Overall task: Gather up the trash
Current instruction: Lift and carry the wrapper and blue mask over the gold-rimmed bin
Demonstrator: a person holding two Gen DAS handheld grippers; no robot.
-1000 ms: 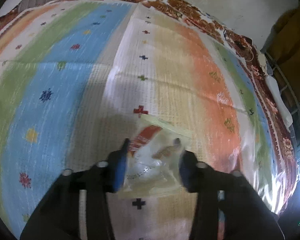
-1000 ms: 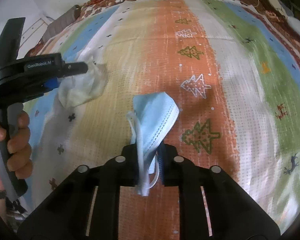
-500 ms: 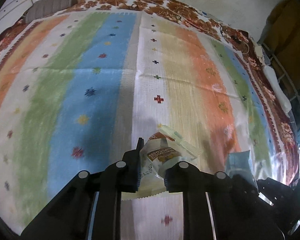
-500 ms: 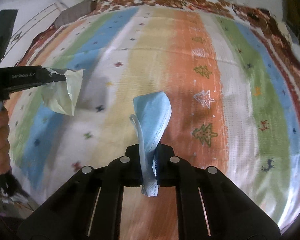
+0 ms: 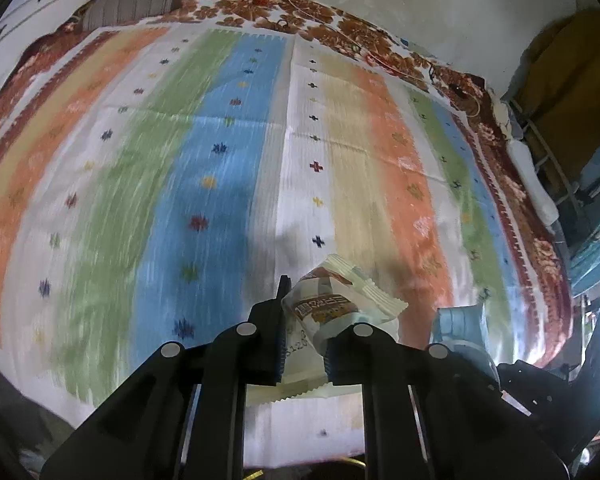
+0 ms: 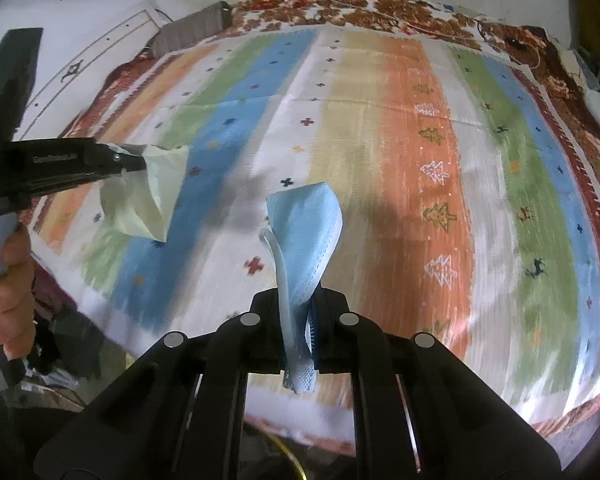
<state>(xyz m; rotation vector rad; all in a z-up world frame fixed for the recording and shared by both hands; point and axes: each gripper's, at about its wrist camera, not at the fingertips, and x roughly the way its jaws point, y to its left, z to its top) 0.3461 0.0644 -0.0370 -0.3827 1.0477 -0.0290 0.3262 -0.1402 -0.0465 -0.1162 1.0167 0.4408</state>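
My left gripper (image 5: pixel 305 332) is shut on a pale plastic snack wrapper (image 5: pixel 332 304) with a brown label, held in the air above the striped bed cover (image 5: pixel 220 160). The wrapper also shows in the right wrist view (image 6: pixel 148 200), hanging from the left gripper (image 6: pixel 136 162) at the left. My right gripper (image 6: pixel 298 320) is shut on a light blue face mask (image 6: pixel 306 232), whose loop and edge hang below the jaws. The mask shows in the left wrist view (image 5: pixel 458 320) at the lower right.
The cover (image 6: pixel 380 140) lies flat over a floral blanket (image 5: pixel 340 28). A grey striped pillow (image 5: pixel 132 2) sits at the far left corner. A wall stands behind. Furniture and blue boxes (image 5: pixel 596 248) crowd the right side. The bed's near edge is below both grippers.
Both grippers have risen and pulled back from the cover, each carrying its item. The left gripper closed on the wrapper, which lay on the cover one second ago.
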